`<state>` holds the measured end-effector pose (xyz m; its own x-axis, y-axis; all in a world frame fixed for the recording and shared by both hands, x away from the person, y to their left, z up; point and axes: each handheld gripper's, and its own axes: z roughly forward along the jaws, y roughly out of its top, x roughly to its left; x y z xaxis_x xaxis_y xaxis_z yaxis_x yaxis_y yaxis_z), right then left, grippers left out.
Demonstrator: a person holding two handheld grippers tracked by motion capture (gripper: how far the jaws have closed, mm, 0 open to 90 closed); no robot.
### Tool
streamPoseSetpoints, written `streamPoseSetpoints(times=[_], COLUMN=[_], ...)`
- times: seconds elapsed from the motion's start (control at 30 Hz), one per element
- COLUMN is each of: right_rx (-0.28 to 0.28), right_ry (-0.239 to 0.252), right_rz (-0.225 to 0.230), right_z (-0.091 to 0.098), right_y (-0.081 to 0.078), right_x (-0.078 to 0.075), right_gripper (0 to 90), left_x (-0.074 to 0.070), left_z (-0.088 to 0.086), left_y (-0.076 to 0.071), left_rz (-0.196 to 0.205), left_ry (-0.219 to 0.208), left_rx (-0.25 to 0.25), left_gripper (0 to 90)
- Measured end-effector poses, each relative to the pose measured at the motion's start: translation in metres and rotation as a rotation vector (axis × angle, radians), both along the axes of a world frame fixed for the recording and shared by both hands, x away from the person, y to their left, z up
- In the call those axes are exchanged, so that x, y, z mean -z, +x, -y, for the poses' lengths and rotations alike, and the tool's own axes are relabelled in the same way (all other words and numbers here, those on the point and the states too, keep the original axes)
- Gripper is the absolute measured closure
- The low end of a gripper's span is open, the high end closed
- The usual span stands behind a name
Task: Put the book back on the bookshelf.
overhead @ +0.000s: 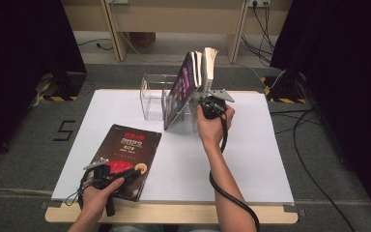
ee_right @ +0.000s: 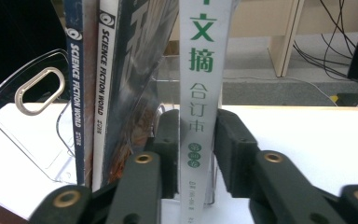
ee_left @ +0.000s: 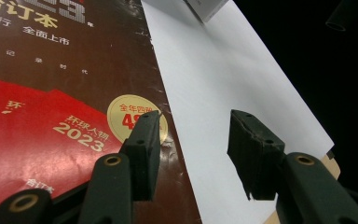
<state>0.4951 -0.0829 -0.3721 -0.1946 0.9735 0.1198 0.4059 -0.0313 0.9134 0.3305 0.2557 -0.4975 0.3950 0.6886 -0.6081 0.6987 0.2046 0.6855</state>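
Right jaws on the white book, left ones just hanging open

My right gripper [ee_right: 193,154] pinches the white book's spine [ee_right: 200,93], upright in the clear bookstand [overhead: 154,96] near the table's far edge. My left gripper [ee_left: 193,154], jaws spread, hovers over the dark red magazine [overhead: 125,157] by the near-left corner.

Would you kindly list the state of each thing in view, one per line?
Left gripper: open, over the magazine's corner.
Dark red magazine: flat on the table, closed.
Right gripper: shut on the white book.
White book: upright, spine gripped.
Two Science Fiction World magazines: upright in the stand.
Clear stand: standing.
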Motion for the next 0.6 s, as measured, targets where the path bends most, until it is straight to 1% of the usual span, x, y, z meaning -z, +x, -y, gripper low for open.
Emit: streamPoseSetpoints(times=[0.2,0.3,0.37,0.43,0.57,0.6], right_rx=[-0.012,-0.019,-0.018,-0.024,-0.029,-0.031], right_ry=[0.004,0.011,0.003,0.016,0.025,0.025], right_rz=[0.007,0.001,0.002,-0.008,-0.024,-0.027], right_z=[0.000,0.002,0.003,0.005,0.009,0.009], right_y=[-0.006,-0.009,-0.012,-0.014,-0.018,-0.019], right_x=[-0.002,-0.003,-0.003,-0.002,0.000,0.001], right_gripper=[64.8,63.2,62.6,62.0,60.9,60.6], left_x=[-0.001,-0.002,-0.002,-0.002,-0.003,-0.003], left_z=[-0.001,-0.001,0.000,0.000,-0.001,-0.001], left_y=[0.000,0.000,0.000,0.000,-0.001,-0.001], left_rz=[0.006,0.009,0.012,0.013,0.020,0.023], left_ry=[0.010,0.018,0.025,0.032,0.044,0.053], left_rx=[-0.008,-0.009,-0.008,-0.009,-0.013,-0.015], left_gripper=[52.5,52.3,52.0,51.5,50.6,50.5])
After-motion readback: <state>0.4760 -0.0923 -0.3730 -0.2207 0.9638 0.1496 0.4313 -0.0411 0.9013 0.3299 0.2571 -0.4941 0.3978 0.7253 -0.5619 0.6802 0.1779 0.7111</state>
